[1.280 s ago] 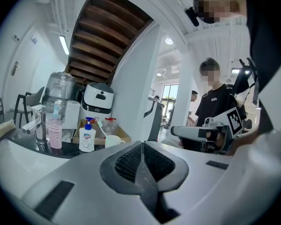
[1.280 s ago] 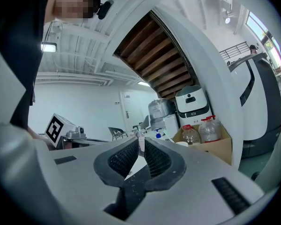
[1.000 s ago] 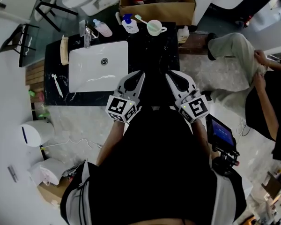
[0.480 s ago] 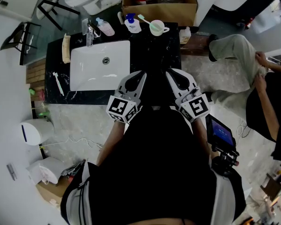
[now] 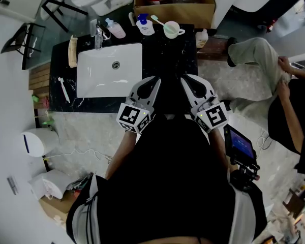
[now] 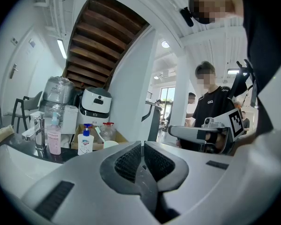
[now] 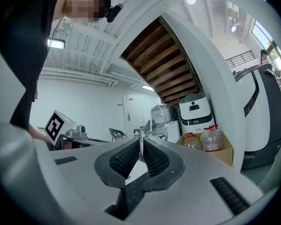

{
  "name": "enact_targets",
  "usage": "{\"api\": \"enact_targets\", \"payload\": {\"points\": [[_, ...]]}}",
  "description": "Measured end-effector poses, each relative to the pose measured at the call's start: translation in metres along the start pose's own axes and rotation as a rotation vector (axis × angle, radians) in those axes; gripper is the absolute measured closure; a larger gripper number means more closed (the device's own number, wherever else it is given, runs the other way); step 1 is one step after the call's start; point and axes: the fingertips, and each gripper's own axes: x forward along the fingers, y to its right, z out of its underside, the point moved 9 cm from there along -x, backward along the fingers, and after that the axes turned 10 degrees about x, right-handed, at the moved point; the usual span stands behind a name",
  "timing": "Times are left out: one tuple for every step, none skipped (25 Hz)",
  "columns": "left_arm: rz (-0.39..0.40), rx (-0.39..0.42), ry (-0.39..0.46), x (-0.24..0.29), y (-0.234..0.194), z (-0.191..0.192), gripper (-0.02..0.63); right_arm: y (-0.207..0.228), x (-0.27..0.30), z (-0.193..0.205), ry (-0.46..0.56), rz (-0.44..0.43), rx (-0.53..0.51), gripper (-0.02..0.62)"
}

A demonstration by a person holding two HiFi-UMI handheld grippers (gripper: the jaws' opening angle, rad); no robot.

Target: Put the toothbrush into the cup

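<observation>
A pale green cup [image 5: 170,29] stands at the back of the black counter [image 5: 175,55], with a light green toothbrush [image 5: 156,20] leaning out of it to the left. The cup [image 6: 111,144] and the toothbrush [image 6: 99,133] also show small in the left gripper view. A second, white toothbrush [image 5: 64,89] lies on the counter's left end. My left gripper [image 5: 154,81] and right gripper [image 5: 185,82] hover side by side over the counter's front edge, well short of the cup. Both are shut and hold nothing, as their own views confirm [image 6: 143,145] [image 7: 140,143].
A white sink [image 5: 110,70] with a tap [image 5: 97,34] fills the counter's left half. Behind it stand a pink bottle [image 5: 115,28] and a blue-capped soap bottle [image 5: 145,25]. A cardboard box [image 5: 174,1] of bottles sits behind the cup. A seated person [image 5: 290,85] is at the right.
The head view has shifted slightly, so the counter sits a little lower and to the right. Both grippers stay shut in nearly the same place.
</observation>
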Motion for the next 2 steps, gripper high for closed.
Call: {"api": "enact_targets", "payload": {"points": [[0.000, 0.000, 0.000, -0.0001, 0.0002, 0.0000, 0.578, 0.0000, 0.0000, -0.0002, 0.001, -0.001, -0.002, 0.561], [0.001, -0.001, 0.001, -0.0001, 0.0005, 0.0001, 0.578, 0.0000, 0.0000, -0.0003, 0.002, -0.001, -0.003, 0.561]]}}
